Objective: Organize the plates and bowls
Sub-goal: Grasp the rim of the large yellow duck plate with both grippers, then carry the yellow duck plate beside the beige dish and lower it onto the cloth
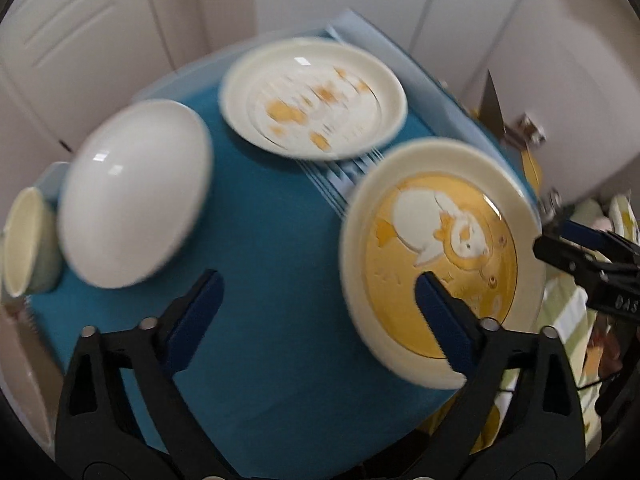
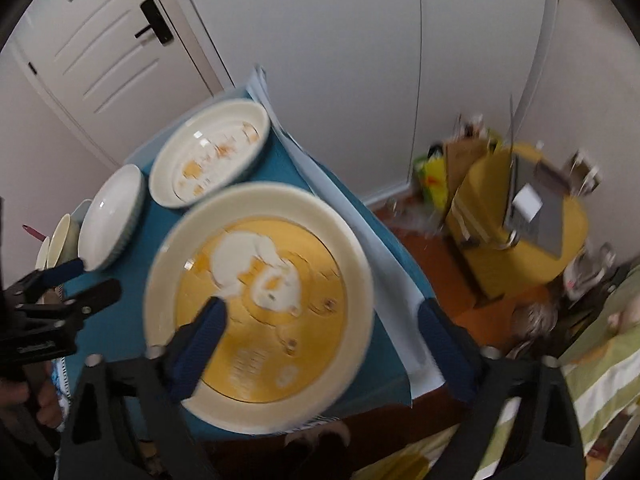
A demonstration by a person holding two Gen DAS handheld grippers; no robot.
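Note:
A large cream-rimmed plate with a yellow duck centre (image 1: 440, 248) (image 2: 260, 304) lies at the near right corner of the blue-covered table (image 1: 260, 280). Behind it sits a cream plate with orange marks (image 1: 316, 96) (image 2: 208, 152). To the left are a white bowl (image 1: 136, 192) (image 2: 110, 216) and a small pale cup (image 1: 28, 240). My left gripper (image 1: 320, 320) hangs open over the cloth, its right finger overlapping the duck plate's near left part. My right gripper (image 2: 322, 344) is open above that plate, one finger over its yellow centre, the other beyond its right rim.
The table's right edge (image 2: 384, 280) drops to a brown floor. A yellow stool with a laptop (image 2: 532, 216) stands by the wall. Green striped bedding (image 2: 600, 380) lies at the lower right. White doors stand behind. A hand (image 2: 44, 400) holds the left gripper.

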